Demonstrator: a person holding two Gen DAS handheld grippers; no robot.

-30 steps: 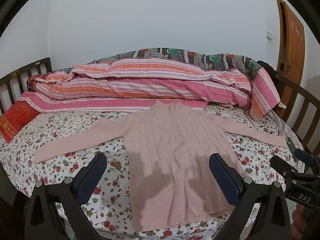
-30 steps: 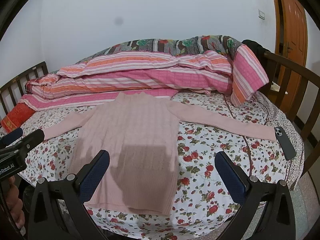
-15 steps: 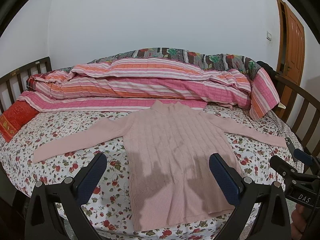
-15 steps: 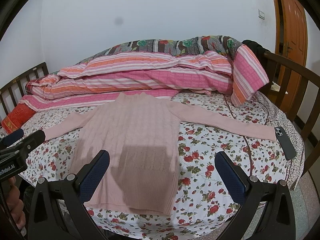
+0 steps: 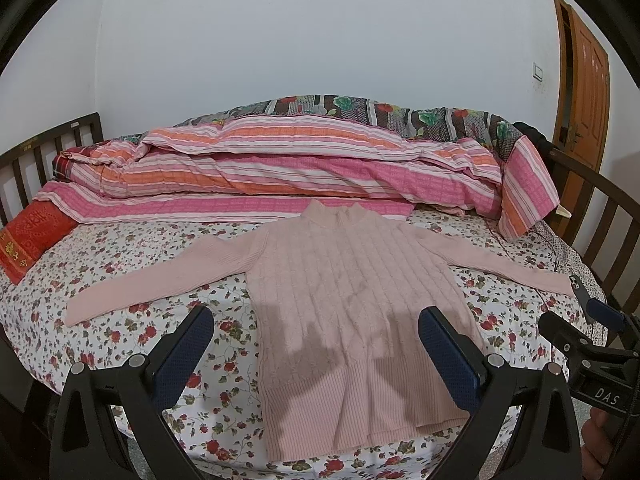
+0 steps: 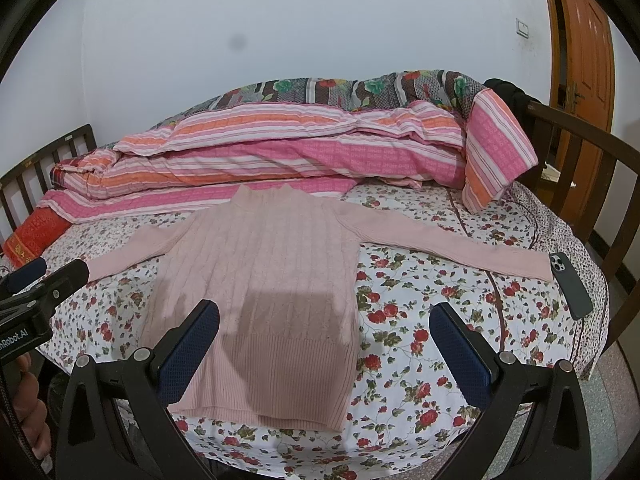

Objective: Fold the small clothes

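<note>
A pink ribbed sweater lies flat on the floral bed sheet, face up, both sleeves spread out to the sides, hem toward me. It also shows in the right wrist view. My left gripper is open and empty, held above the sweater's hem near the bed's front edge. My right gripper is open and empty, above the hem's right side. The right gripper shows at the right edge of the left wrist view, and the left gripper at the left edge of the right wrist view.
A rolled pink and orange striped quilt lies along the back of the bed. A red cushion sits at the left. A dark phone lies by the right sleeve cuff. Wooden bed rails stand at both ends. A door is at the right.
Both grippers have drawn back very slightly, so the sweater sits a touch higher in view. The sweater has not moved and both stay open.
</note>
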